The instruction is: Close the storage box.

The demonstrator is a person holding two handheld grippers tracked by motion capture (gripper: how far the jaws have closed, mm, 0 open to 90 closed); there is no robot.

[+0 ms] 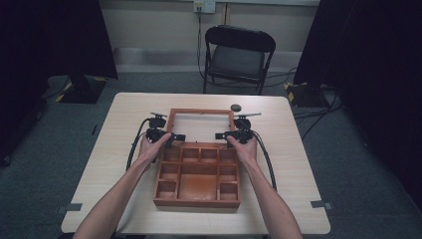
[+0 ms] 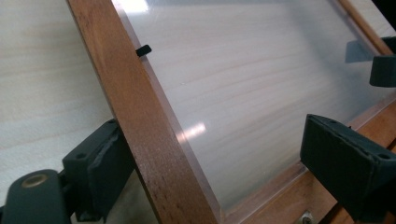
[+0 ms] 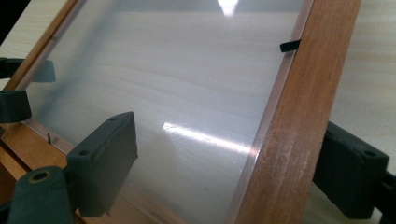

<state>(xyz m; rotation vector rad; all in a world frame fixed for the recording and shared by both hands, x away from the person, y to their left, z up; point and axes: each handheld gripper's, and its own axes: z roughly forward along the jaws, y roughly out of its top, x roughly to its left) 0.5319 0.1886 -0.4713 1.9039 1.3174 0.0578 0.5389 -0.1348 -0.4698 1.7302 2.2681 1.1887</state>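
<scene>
A wooden compartment box (image 1: pixel 196 201) sits mid-table with its hinged lid (image 1: pixel 201 111) swung open toward the far side. The lid is a wooden frame around a clear pane (image 2: pixel 243 84). My left gripper (image 1: pixel 174 138) comes in from the left and straddles the lid's left rail (image 2: pixel 140 116). My left gripper (image 2: pixel 219 135) has its outer jaw behind the rail and its inner jaw standing off over the pane. My right gripper (image 1: pixel 222 135) mirrors this on the right rail (image 3: pixel 303 116). My right gripper (image 3: pixel 231 135) is open too, with the rail between its jaws.
A small dark round object (image 1: pixel 235 107) lies just beyond the lid's far right corner. A black folding chair (image 1: pixel 239 55) stands behind the table (image 1: pixel 288 199). A small black clip (image 2: pixel 144 49) holds the pane on each rail. Cables trail back from both grippers along the forearms.
</scene>
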